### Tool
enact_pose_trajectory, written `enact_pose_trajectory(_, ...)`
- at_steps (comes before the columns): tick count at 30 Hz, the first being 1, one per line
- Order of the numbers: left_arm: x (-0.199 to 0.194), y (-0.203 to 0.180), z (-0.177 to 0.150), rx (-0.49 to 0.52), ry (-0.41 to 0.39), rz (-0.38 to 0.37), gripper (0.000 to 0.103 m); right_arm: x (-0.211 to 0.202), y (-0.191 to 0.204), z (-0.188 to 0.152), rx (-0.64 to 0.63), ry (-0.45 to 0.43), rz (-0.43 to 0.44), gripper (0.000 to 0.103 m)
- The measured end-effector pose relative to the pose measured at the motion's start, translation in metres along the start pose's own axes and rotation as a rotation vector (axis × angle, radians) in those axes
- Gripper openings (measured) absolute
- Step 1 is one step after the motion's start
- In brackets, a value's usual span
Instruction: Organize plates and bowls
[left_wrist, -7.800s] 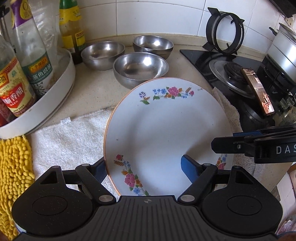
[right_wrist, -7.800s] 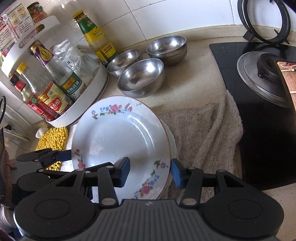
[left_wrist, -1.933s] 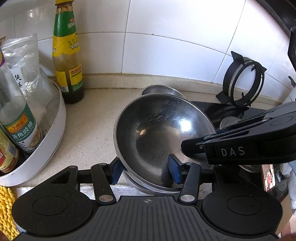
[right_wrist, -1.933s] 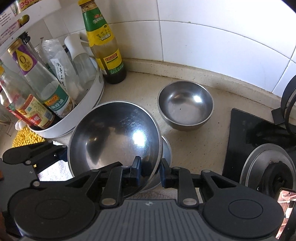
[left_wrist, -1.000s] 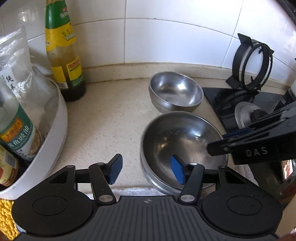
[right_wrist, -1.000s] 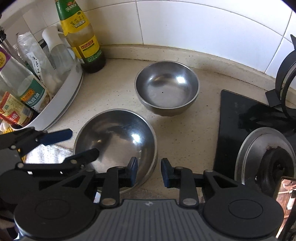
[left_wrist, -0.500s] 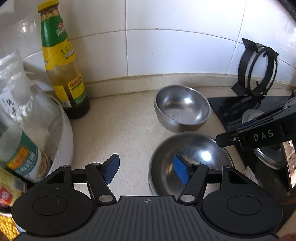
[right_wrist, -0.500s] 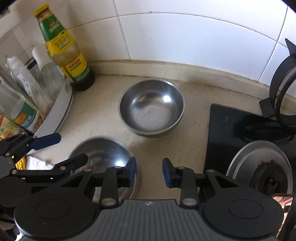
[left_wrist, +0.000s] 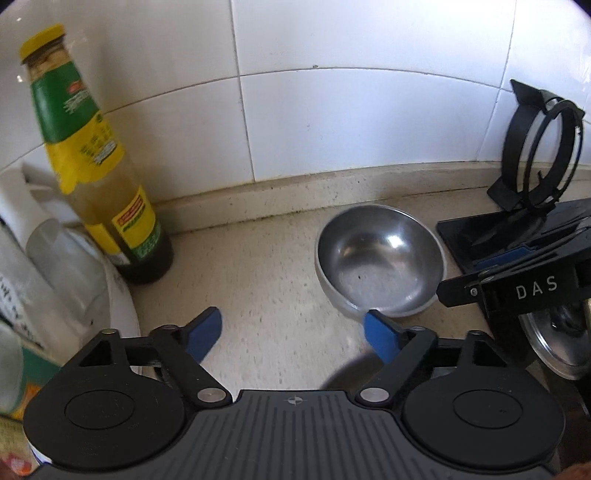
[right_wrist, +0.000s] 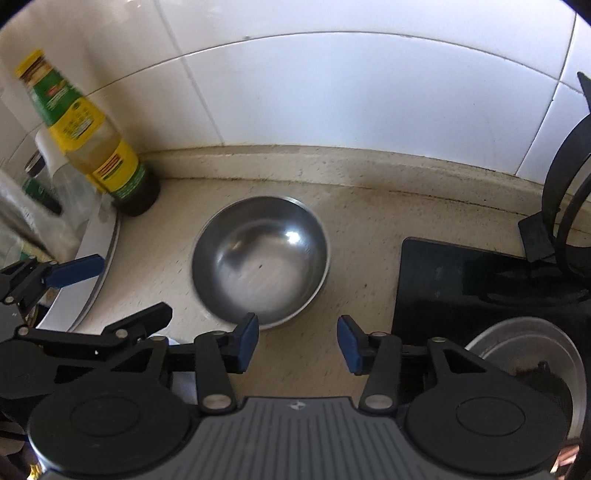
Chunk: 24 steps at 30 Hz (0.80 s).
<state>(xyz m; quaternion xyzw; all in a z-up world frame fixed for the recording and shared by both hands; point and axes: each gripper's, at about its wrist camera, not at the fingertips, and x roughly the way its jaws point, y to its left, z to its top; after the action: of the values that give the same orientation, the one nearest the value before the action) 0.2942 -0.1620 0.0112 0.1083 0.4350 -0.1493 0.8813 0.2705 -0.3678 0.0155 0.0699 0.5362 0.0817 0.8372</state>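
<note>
Both tongs, left (left_wrist: 293, 338) and right (right_wrist: 297, 343), just opening, seemingly empty, near steel bowl (right_wrist: 260, 260)

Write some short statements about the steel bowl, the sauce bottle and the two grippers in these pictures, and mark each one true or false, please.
1. The steel bowl stands upright on the counter. True.
2. The right gripper is shut on the bowl's rim. False: its jaws have just been opening and nothing is between them.
3. The sauce bottle with the yellow cap stands left of the bowl, near the tiled wall. True.
4. The bowl holds soup. False: it is empty.
5. The left gripper holds a plate. False: its jaws have just been opening, over bare counter, and no plate is in view.
</note>
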Motion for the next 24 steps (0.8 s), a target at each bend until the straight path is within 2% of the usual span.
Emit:
enact_pose_trajectory(5,0.022,0.002,0.014,0.001,0.052,0.000,0.094,0.014,-0.014,0.013,0.034,-0.001,0.020,0.069)
enact_pose_trajectory(9,0.034,0.003,0.021,0.020,0.061,0.001,0.094,0.023,-0.022,0.018,0.049,0.001,0.038,0.070)
enact_pose_trajectory(13,0.045,0.004,0.026,0.004,0.090,-0.041,0.095,0.032,-0.025,0.020,0.058,0.013,0.042,0.070)
enact_pose_trajectory(24,0.062,-0.006,0.034,0.053,0.103,-0.045,0.095,0.044,-0.029,0.022,0.073,0.030,0.035,0.070)
